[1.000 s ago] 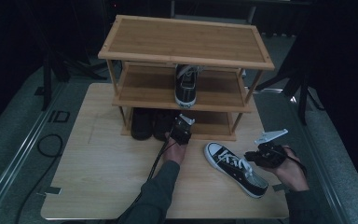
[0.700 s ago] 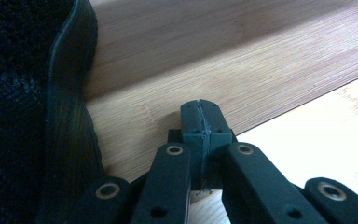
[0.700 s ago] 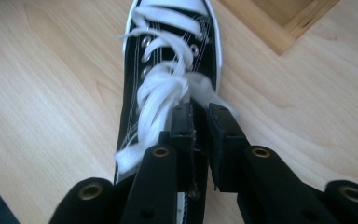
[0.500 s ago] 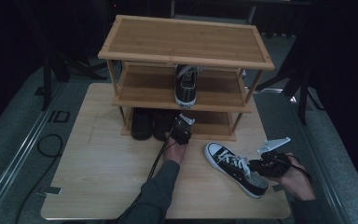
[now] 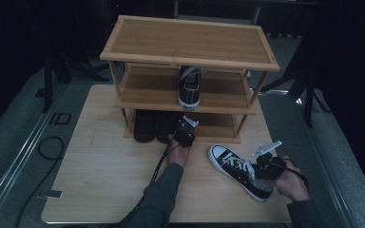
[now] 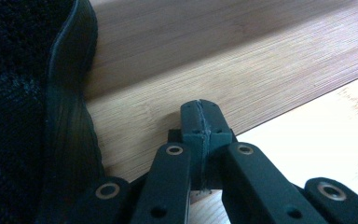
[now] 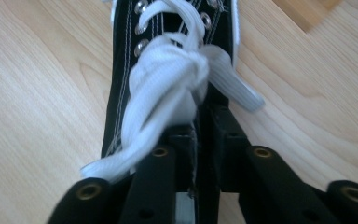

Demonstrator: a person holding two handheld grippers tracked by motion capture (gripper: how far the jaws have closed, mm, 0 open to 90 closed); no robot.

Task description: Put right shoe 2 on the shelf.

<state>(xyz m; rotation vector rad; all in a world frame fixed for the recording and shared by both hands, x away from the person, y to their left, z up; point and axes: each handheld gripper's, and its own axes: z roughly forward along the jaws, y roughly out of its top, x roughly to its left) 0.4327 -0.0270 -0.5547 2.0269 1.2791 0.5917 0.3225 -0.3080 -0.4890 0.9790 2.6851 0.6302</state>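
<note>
A black low sneaker [image 5: 233, 164] with white laces and toe cap lies on the table, toe pointing toward the rack. My right gripper [image 5: 259, 167] sits over its heel end. In the right gripper view its jaws [image 7: 200, 121] have just been closing and now pinch a thin black edge of the sneaker [image 7: 121, 93] behind the lace knot [image 7: 168, 79]. My left gripper [image 5: 186, 128] rests at the front of the rack's bottom shelf [image 6: 237, 60], shut with nothing in it [image 6: 200, 116], right beside a black shoe [image 6: 28, 116].
The three-tier bamboo shoe rack [image 5: 190, 40] stands at the back of the table [image 5: 100, 171]. A matching black sneaker [image 5: 189, 88] stands on the middle shelf. Two dark shoes [image 5: 145, 126] fill the bottom shelf's left part. Cables trail toward the near edge.
My right hand has sunk onto the sneaker's heel end and the jaws have closed on its edge. The left hand and the shoes on the rack have not moved.
</note>
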